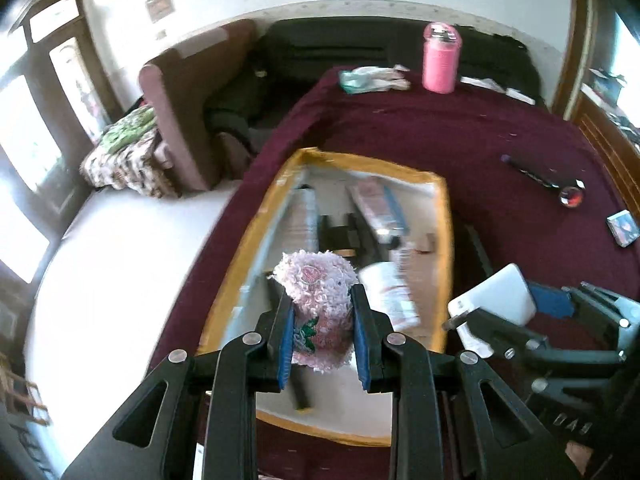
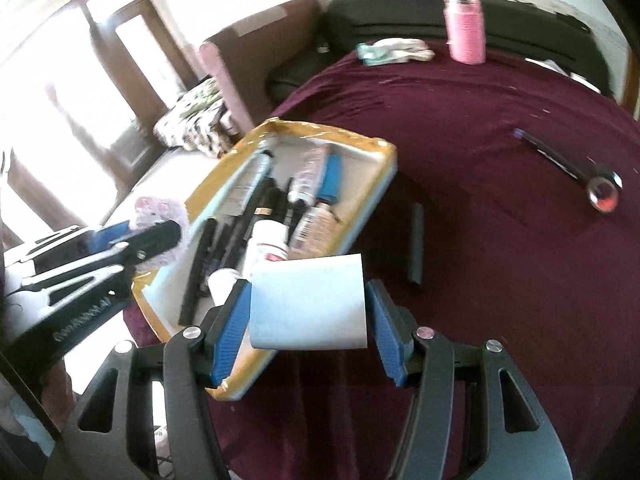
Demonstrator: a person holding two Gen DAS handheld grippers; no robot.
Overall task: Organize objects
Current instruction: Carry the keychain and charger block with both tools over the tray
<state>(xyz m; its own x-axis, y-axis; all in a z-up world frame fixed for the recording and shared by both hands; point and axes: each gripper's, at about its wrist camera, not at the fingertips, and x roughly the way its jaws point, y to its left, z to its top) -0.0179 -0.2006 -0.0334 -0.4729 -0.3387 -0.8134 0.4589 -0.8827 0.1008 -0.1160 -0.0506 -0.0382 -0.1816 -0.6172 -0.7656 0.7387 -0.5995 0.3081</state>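
Setting: a table under a maroon cloth (image 1: 420,136), with a yellow-rimmed tray (image 1: 436,184) near its left edge
Tray contents: tubes, dark pens and a white bottle (image 2: 267,240) lying lengthwise, fairly crowded
Left gripper (image 1: 322,320): clenched on a fluffy pink pouch (image 1: 316,280), held above the near end of the tray
Right gripper (image 2: 308,312): jaws wide, grasping a flat white case (image 2: 308,300) by its two sides, over the tray's near right corner
Left out: a long dark pen (image 2: 556,160), a pink bottle (image 2: 464,24) and a small card box (image 1: 622,227), well apart from the tray
Step in hand: apparently carrying both items to the tray
Next move: needs a free gap; lower each item, then release, without knocking the bottle
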